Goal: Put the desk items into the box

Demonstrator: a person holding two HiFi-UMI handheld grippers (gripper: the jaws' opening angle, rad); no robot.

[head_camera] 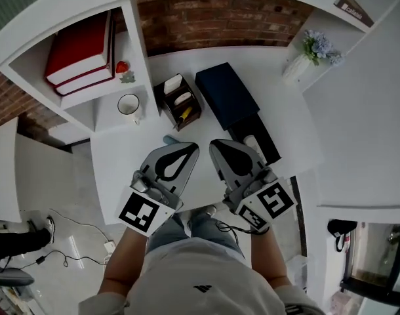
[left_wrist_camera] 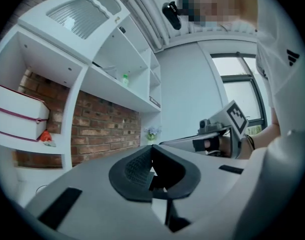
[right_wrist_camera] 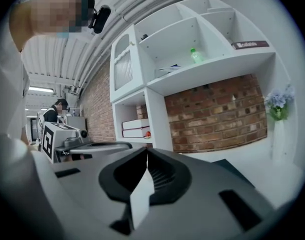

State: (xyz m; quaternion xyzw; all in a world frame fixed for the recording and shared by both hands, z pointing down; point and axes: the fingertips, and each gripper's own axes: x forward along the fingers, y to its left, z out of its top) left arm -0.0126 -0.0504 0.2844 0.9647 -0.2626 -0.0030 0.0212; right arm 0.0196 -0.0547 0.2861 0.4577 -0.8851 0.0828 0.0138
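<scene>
1. Left gripper (head_camera: 191, 148): the jaws are pressing together at the tips with nothing between them. It is hovering over the near edge of the white desk (head_camera: 279, 104) and pointing toward 1 o'clock.
2. Right gripper (head_camera: 214, 144): the jaws are clenching shut on nothing. It is pointing toward 11 o'clock, and its tip is sitting just beside the left gripper's tip.
3. Dark blue box (head_camera: 225, 94): it is lying on the desk at 12 to 1 o'clock from the gripper tips. A black open compartment (head_camera: 269, 148) is adjoining its near end, with a white item (head_camera: 251, 140) lying inside.
4. Brown desk organiser (head_camera: 180, 102): it is standing at 11 o'clock from the tips, just beside the box's left side. It is holding white pieces and a yellow one.
5. White mug (head_camera: 128, 105): it is standing at 9 o'clock from the organiser, near the shelf unit.
6. Small teal item (head_camera: 168, 139): it is lying on the desk just beyond the left gripper, too small to identify.
7. Red books (head_camera: 80, 51): they are lying stacked in a shelf cubby at 10 o'clock, with a strawberry ornament (head_camera: 122, 67) beside them.
8. White vase of pale blue flowers (head_camera: 311, 51): it is standing at 2 o'clock.
</scene>
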